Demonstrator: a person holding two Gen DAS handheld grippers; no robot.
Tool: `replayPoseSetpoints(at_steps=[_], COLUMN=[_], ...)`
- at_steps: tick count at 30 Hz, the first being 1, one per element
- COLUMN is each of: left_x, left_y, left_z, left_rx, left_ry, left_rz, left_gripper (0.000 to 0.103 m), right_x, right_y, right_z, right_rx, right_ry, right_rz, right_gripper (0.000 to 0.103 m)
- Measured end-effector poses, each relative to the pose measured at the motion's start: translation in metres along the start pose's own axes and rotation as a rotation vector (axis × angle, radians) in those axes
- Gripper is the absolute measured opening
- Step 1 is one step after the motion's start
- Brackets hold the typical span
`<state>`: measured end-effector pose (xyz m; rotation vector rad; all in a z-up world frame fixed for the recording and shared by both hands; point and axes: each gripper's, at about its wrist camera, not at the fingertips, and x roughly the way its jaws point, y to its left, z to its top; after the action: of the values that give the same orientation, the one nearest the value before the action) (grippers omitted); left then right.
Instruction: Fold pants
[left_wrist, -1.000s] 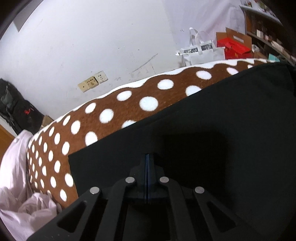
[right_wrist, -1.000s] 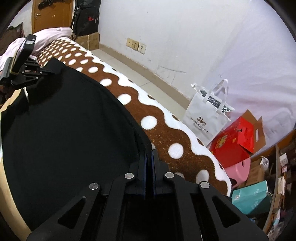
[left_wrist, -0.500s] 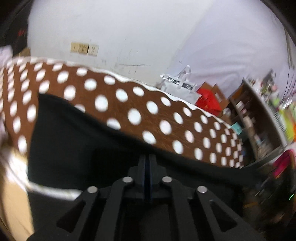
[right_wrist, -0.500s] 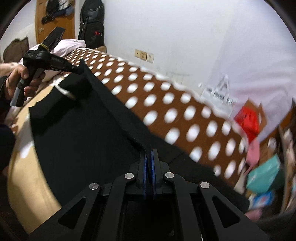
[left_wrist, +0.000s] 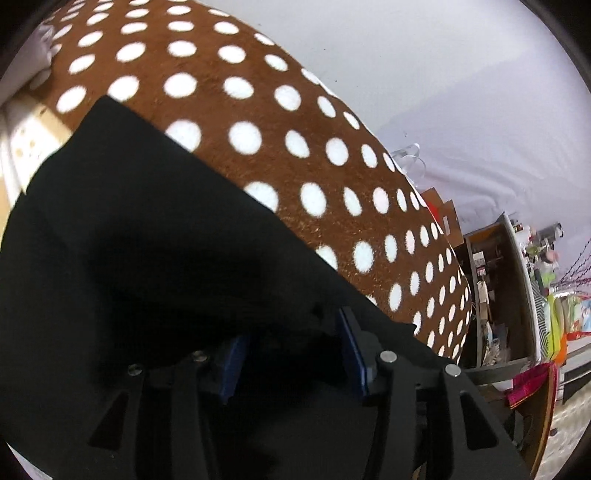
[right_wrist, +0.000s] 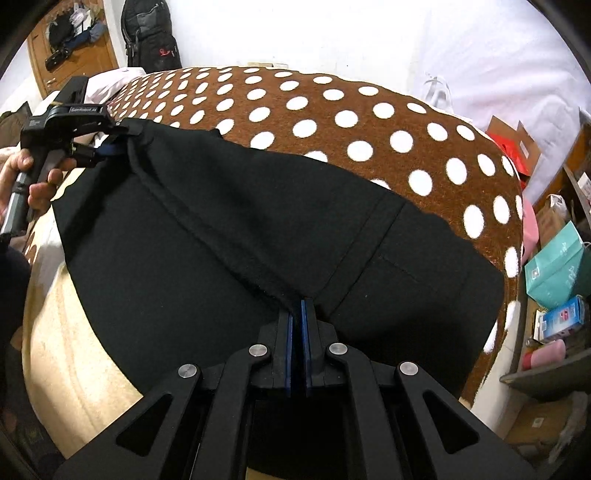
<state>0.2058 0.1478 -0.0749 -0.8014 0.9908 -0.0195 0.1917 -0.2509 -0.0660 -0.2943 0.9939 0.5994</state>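
Cluttered bedroom, spotted brown blanket (right_wrist: 369, 122) on bed. Black pants (right_wrist: 229, 236) spread across it, soft, limp, light; best gripped at hems or seams. Right gripper (right_wrist: 296, 317) pinching cloth edge. Left gripper (left_wrist: 291, 354) spread, fabric draped between fingers.

Black pants (right_wrist: 229, 229) lie spread flat across the polka-dot blanket (right_wrist: 332, 122).
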Motion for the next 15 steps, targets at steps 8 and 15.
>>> replayPoseSetpoints(at_steps=[8, 15], left_x=[-0.016, -0.031], left_y=[0.022, 0.014], left_z=[0.013, 0.019], left_rx=[-0.106, -0.047], left_ry=[-0.048, -0.088], left_rz=[0.080, 0.185], left_gripper=[0.046, 0.006], right_x=[0.003, -0.006], right_y=[0.003, 0.004], right_z=[-0.002, 0.001], right_rx=[0.007, 0.015], right_ry=[0.011, 0.004], right_rz=[0.002, -0.005], right_gripper=[0.004, 0.004])
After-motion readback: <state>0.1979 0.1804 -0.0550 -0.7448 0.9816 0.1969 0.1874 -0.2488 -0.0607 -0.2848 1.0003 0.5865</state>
